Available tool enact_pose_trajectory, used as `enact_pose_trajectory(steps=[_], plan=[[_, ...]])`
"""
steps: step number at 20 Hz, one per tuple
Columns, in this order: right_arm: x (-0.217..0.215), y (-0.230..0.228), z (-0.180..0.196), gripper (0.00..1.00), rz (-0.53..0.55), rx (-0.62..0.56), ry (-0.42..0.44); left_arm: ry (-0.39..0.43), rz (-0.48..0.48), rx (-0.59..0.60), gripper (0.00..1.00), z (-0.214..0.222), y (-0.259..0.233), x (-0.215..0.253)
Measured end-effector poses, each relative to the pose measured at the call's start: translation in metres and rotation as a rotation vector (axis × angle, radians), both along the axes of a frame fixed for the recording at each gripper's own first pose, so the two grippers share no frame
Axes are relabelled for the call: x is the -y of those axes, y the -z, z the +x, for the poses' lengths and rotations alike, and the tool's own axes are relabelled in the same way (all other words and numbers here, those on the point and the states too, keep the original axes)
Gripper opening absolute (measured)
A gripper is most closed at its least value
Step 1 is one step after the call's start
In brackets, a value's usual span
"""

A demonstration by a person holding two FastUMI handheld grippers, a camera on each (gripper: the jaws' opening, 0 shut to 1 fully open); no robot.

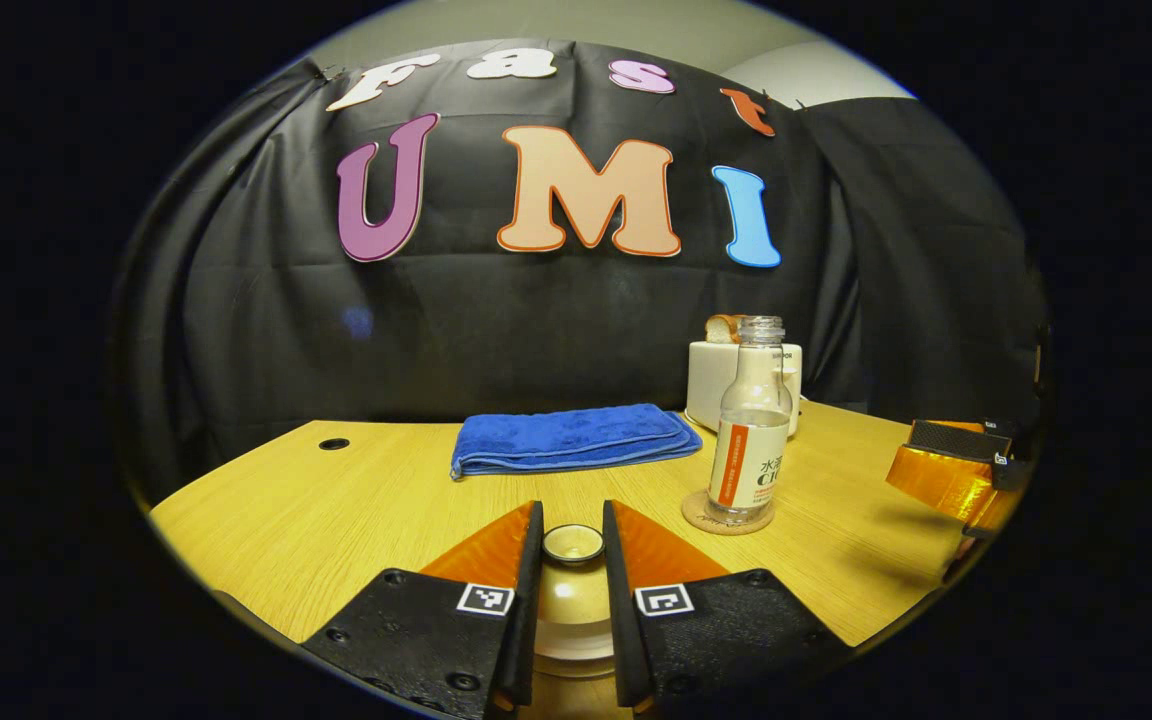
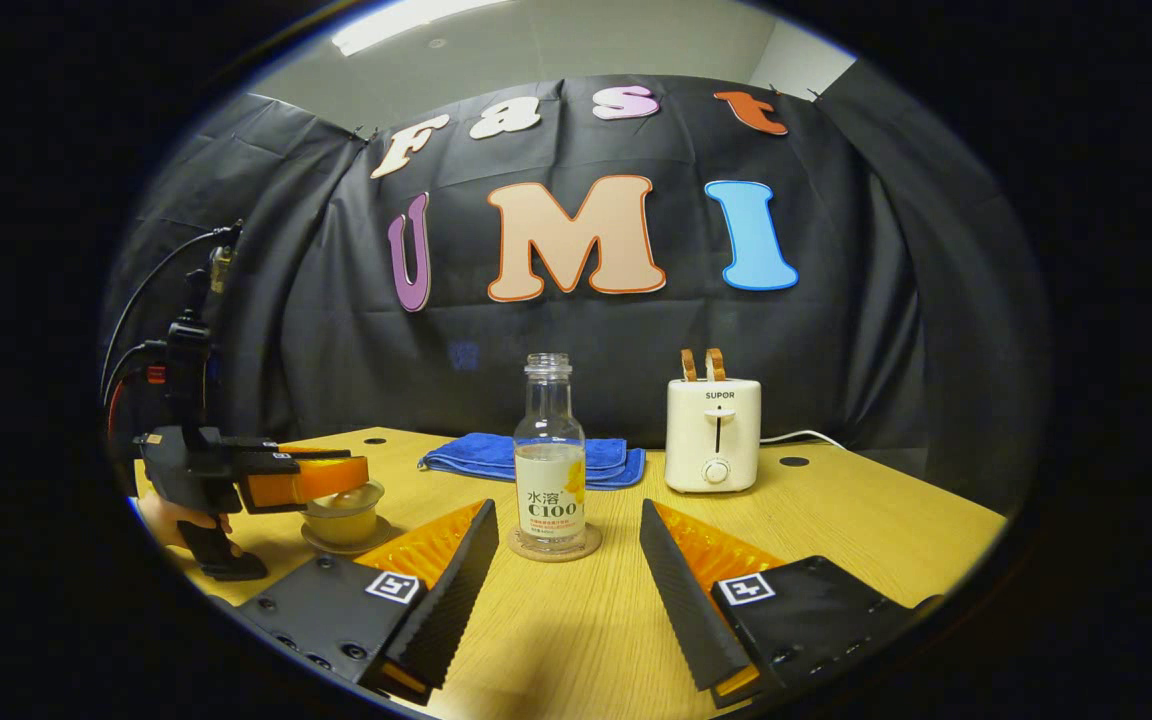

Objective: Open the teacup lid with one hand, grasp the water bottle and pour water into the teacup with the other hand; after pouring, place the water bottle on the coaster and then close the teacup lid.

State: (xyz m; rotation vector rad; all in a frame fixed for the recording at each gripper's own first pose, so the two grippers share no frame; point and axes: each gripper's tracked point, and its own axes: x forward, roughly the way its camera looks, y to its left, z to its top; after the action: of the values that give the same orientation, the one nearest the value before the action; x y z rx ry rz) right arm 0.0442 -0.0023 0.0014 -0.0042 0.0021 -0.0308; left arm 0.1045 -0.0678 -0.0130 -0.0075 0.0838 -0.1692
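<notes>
Right gripper view: wooden table (image 2: 836, 520), right tool (image 2: 561, 570) wide; left tool (image 1: 573, 560) grips lid knob (image 1: 573, 543).

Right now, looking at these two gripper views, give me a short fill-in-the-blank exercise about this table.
1. The water bottle stands upright on the ____.
2. The left gripper has its fingers on either side of the teacup's ____.
3. Behind the bottle lies a folded ____ towel.
4. Bread slices stick out of the ____.

Missing words: coaster; lid; blue; toaster

one water bottle (image 2: 549, 455), one teacup (image 2: 343, 515), one coaster (image 2: 554, 549), one towel (image 2: 496, 455), one toaster (image 2: 713, 434)
</notes>
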Motion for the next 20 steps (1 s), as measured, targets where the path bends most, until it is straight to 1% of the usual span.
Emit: enact_pose_trajectory(steps=[1, 4, 8, 16, 17, 18, 19, 20], plan=[[0.0, -0.001, -0.001, 0.92, 0.001, 0.001, 0.001, 0.005, -0.001, 0.001, 0.29, 0.0, 0.001, 0.001], [0.003, 0.0, -0.002, 0.92, 0.001, 0.001, 0.008, 0.006, 0.006, -0.005, 0.31, 0.001, 0.002, 0.001], [0.004, 0.0, -0.004, 0.96, 0.0, 0.0, 0.01, 0.003, 0.002, -0.012, 0.3, -0.003, 0.003, 0.0], [0.005, 0.0, -0.004, 0.96, 0.0, 0.0, 0.013, 0.015, 0.0, -0.003, 0.3, -0.016, 0.001, 0.002], [0.005, 0.0, -0.003, 0.92, 0.0, 0.0, 0.013, 0.015, -0.001, -0.002, 0.3, -0.018, 0.001, 0.001], [0.005, 0.0, -0.003, 0.96, 0.0, 0.0, 0.013, 0.016, -0.002, -0.006, 0.3, -0.019, 0.002, 0.001], [0.005, 0.0, -0.003, 0.92, 0.0, 0.0, 0.013, 0.015, -0.002, -0.005, 0.3, -0.019, 0.0, 0.001], [0.005, 0.0, -0.003, 0.92, 0.0, 0.0, 0.013, 0.011, -0.003, -0.004, 0.3, -0.019, 0.0, 0.0]])
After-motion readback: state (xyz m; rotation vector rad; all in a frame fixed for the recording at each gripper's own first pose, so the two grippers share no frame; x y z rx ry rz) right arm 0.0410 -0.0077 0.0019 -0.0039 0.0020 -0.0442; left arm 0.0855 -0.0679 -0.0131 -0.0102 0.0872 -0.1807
